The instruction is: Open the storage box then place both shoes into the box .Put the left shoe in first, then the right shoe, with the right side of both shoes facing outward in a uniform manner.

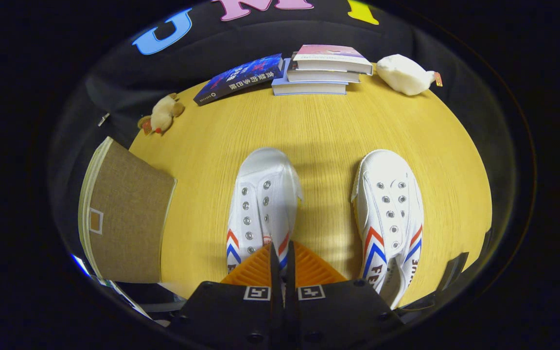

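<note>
Progress nil: your box [124, 218] sits closed beside the left shoe [260, 204]; both shoes, right shoe [392, 214] included, remain on the table [328, 126]. Your gripper [280, 257] is clenched on nothing above the left shoe's heel.

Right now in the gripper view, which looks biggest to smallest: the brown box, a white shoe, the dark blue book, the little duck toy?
1. Brown fabric storage box
2. White lace-less canvas shoe, though nearness inflates it
3. Dark blue book
4. Tan plush duck toy
</note>
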`<state>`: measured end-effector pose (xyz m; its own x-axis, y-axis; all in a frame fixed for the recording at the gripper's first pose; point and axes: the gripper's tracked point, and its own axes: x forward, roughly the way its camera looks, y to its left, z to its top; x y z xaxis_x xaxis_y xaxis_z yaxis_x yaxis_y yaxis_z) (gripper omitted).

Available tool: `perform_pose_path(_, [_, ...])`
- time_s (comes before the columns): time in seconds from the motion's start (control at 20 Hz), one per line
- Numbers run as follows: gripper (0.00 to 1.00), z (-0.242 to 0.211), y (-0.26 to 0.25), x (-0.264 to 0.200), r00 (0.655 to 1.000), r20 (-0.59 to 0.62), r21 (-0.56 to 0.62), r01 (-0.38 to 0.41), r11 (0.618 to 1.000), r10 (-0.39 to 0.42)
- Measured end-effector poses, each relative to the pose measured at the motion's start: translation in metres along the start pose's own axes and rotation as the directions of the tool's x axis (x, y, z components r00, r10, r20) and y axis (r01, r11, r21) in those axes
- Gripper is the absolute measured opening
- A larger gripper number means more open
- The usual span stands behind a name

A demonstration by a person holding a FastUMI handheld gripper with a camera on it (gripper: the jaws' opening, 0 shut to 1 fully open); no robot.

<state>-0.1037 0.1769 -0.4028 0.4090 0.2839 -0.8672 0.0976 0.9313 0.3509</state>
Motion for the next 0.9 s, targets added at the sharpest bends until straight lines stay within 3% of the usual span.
perform_pose_path(0.25, [0.05,0.036,0.050,-0.053,0.995,0.072,0.090,-0.073,0.993,0.066])
perform_pose_path(0.55, [0.05,0.084,0.172,-0.123,0.968,0.136,0.069,-0.220,0.973,0.209])
perform_pose_path(0.75, [0.05,0.071,0.260,-0.136,0.951,0.074,0.095,-0.306,0.947,0.300])
perform_pose_path(0.9, [0.05,0.048,0.296,-0.120,0.961,0.011,0.116,-0.277,0.954,0.278])
